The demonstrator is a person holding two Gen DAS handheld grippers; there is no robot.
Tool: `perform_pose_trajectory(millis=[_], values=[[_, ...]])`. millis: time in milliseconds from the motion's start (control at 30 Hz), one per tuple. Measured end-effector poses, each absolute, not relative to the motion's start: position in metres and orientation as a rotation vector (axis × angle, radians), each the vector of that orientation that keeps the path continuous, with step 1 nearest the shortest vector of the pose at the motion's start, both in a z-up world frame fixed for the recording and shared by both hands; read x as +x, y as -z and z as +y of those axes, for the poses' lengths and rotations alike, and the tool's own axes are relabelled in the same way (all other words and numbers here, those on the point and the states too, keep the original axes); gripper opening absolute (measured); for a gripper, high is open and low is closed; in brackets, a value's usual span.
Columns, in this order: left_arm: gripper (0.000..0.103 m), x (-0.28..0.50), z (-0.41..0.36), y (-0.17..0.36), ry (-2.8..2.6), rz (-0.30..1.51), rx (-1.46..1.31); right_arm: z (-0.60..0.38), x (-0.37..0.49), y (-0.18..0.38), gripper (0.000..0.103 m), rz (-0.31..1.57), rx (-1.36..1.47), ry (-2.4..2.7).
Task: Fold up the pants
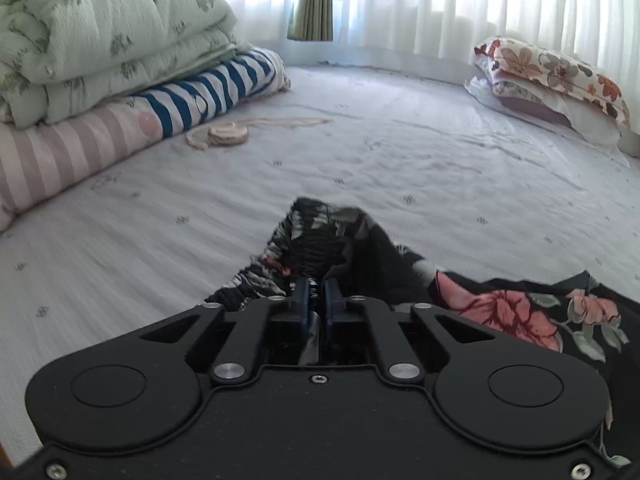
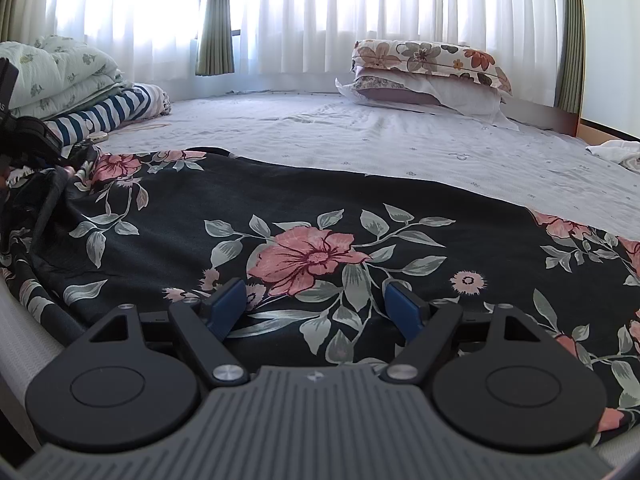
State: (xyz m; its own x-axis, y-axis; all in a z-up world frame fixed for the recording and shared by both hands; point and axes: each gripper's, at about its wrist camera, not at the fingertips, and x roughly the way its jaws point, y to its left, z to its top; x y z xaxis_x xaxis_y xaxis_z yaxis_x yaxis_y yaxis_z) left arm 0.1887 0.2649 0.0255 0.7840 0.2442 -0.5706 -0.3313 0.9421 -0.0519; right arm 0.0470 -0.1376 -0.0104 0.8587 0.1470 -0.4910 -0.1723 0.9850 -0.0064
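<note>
The pants (image 2: pixel 304 220) are spread on the bed (image 2: pixel 400 140); their bunched end is pinched by the left hand-held gripper (image 1: pixel 316 292), while the right hand-held gripper (image 2: pixel 316 304) is held wide over them.

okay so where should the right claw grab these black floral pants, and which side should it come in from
Grip the near edge of the pants, just below the open right claw. The fabric lies flat on the bed sheet, so pinching mid-panel would likely catch the sheet too. Come in low from the near side and slide one finger under the hem. The left claw is shut on the bunched end.
</note>
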Motion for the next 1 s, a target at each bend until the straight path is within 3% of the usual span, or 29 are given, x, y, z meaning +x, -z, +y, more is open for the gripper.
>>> perform_pose_trajectory(millis=[300,633,767,900,1000], values=[[0.005,0.154,0.284,-0.063,-0.296,0.566,-0.119,-0.138,0.047,0.01,0.085,0.511,-0.05,-0.168],[0.006,0.129,0.319,-0.063,-0.324,0.623,-0.142,-0.137,0.047,0.011,0.085,0.511,-0.051,-0.167],[0.016,0.119,0.308,-0.058,-0.09,0.664,-0.287,-0.137,0.047,0.011,0.086,0.511,-0.05,-0.166],[0.041,0.124,0.29,-0.046,-0.145,0.658,-0.259,-0.137,0.047,0.011,0.086,0.511,-0.05,-0.167],[0.041,0.133,0.296,-0.038,-0.297,0.637,-0.29,-0.137,0.047,0.011,0.086,0.511,-0.051,-0.167]])
